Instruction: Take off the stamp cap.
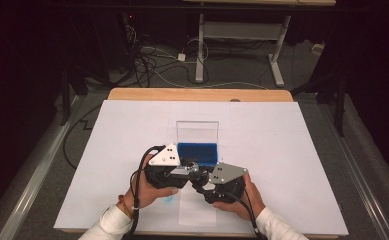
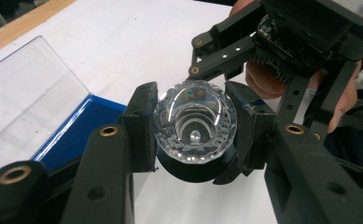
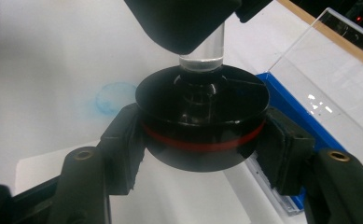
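Left tongs [image 2: 195, 126] are closed on a faceted crystal knob [image 2: 195, 122]; right tongs [image 3: 202, 140] are clamped on its black base [image 3: 202, 126], above the desk [image 1: 282, 150] by a blue case [image 1: 197, 152]. Probably heavy, slippery, chip-prone; rims are best gripped.

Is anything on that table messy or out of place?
One thing: a faint blue smudge stains the white table cover near the person's edge, like rubbed-in ink. Otherwise nothing stands out.

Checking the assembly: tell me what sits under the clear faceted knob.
Under the clear faceted knob sits a black disc with a red band, gripped by the right gripper. Their joint is hidden.
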`<action>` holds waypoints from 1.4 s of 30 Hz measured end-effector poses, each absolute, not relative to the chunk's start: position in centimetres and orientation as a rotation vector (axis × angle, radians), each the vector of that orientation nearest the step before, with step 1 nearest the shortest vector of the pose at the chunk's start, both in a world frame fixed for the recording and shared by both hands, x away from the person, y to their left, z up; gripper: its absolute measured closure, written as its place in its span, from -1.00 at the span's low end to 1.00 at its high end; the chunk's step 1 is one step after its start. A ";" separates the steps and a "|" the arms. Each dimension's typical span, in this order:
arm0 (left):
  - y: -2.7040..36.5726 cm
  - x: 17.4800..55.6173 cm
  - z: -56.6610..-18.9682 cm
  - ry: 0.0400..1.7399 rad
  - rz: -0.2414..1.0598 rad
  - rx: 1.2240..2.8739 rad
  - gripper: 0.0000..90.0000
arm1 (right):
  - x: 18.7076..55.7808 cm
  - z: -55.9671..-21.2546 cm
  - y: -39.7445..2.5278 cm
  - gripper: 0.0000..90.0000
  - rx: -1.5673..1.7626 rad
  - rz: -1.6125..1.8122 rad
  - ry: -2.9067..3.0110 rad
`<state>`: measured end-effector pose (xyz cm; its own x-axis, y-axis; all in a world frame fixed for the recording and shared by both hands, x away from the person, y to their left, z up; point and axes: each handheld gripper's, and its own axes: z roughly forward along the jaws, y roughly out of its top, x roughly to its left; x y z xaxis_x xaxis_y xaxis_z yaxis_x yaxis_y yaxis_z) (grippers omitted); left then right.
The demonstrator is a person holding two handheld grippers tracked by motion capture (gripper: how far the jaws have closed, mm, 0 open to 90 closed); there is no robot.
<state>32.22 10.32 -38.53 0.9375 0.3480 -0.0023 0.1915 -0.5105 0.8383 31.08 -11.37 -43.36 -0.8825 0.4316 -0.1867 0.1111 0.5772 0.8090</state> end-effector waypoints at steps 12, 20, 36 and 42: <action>9.9 31.6 -38.7 0.370 0.260 2.133 0.23 | 31.3 -43.7 -11.3 -0.13 0.494 1.259 2.483; 10.3 31.9 -38.7 0.394 0.231 2.086 0.23 | 31.4 -43.5 -11.7 -0.13 0.509 1.305 2.482; 11.3 32.6 -38.7 0.430 0.116 2.019 0.23 | 30.9 -43.0 -12.2 -0.13 0.451 1.305 2.439; 11.3 32.7 -38.7 0.424 0.100 2.018 0.23 | 30.6 -42.7 -12.2 -0.12 0.423 1.257 2.437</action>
<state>32.67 11.32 -38.69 0.9344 0.3386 -0.1106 0.2530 -0.4121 0.8753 30.61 -12.20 -42.66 -0.8885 0.4216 -0.1812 0.0967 0.5581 0.8241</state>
